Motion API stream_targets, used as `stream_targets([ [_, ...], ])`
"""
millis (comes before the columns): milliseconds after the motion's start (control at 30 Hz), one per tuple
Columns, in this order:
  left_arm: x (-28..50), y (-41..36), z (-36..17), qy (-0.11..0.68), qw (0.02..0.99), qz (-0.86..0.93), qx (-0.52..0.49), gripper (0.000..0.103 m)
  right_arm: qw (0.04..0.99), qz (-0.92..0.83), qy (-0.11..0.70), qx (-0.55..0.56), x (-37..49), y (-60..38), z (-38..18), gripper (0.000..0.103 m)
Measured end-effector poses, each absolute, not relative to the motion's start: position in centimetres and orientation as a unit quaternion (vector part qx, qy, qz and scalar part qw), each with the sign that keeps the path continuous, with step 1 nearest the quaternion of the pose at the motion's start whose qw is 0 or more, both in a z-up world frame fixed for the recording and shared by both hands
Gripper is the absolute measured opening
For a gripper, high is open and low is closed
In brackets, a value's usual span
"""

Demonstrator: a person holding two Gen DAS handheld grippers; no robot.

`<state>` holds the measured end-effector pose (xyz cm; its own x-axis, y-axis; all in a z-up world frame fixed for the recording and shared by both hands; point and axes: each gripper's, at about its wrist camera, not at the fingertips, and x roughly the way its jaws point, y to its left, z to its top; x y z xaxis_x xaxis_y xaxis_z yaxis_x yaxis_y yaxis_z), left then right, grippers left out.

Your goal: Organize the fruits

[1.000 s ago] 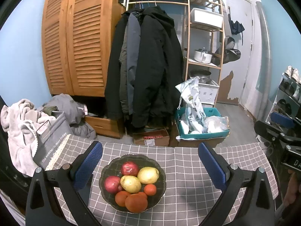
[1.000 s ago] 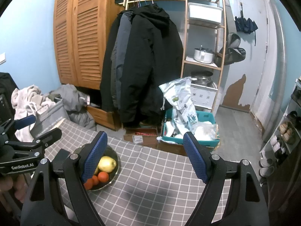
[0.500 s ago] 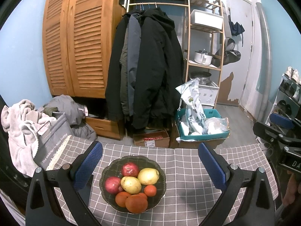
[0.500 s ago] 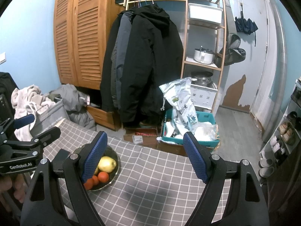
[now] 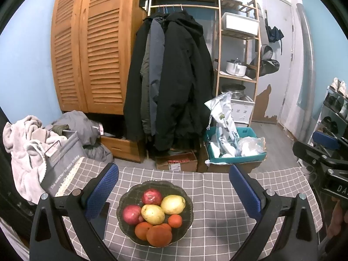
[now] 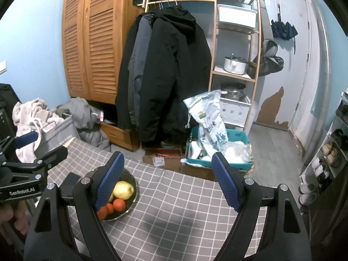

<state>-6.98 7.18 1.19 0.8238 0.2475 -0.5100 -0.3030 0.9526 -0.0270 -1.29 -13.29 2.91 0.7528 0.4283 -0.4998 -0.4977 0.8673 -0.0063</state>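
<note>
A dark bowl [image 5: 187, 195] sits on the grey checked tablecloth [image 5: 217, 195]. It holds two red apples [image 5: 151, 196], two yellow pears [image 5: 173, 204] and several oranges [image 5: 158, 236]. My left gripper [image 5: 173, 188] is open and empty, its jaws wide on either side of the bowl, above it. My right gripper [image 6: 167, 181] is open and empty, to the right of the bowl [image 6: 132, 202]; its left finger hides part of the fruit. A pear [image 6: 123, 189] and oranges [image 6: 119, 204] show there.
The table's far edge [image 5: 195, 171] drops to the floor. Beyond it stand a teal bin with bags [image 5: 235, 143], cardboard boxes [image 5: 176, 163], hanging coats [image 5: 171, 80] and a wooden shelf [image 5: 239, 43]. A grey bag [image 5: 63, 163] lies at the table's left corner.
The left gripper has risen or tilted up very slightly, so the bowl sits a little lower in its view. The right gripper has not visibly moved.
</note>
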Motion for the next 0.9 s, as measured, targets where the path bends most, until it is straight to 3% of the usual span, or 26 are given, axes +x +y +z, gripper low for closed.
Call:
stream_targets([
  [900,-7.79,7.18,1.64,0.242,0.953,0.168,-0.067,0.102,0.932,0.249,0.252,-0.073,-1.33,-13.19,2.81,0.081],
])
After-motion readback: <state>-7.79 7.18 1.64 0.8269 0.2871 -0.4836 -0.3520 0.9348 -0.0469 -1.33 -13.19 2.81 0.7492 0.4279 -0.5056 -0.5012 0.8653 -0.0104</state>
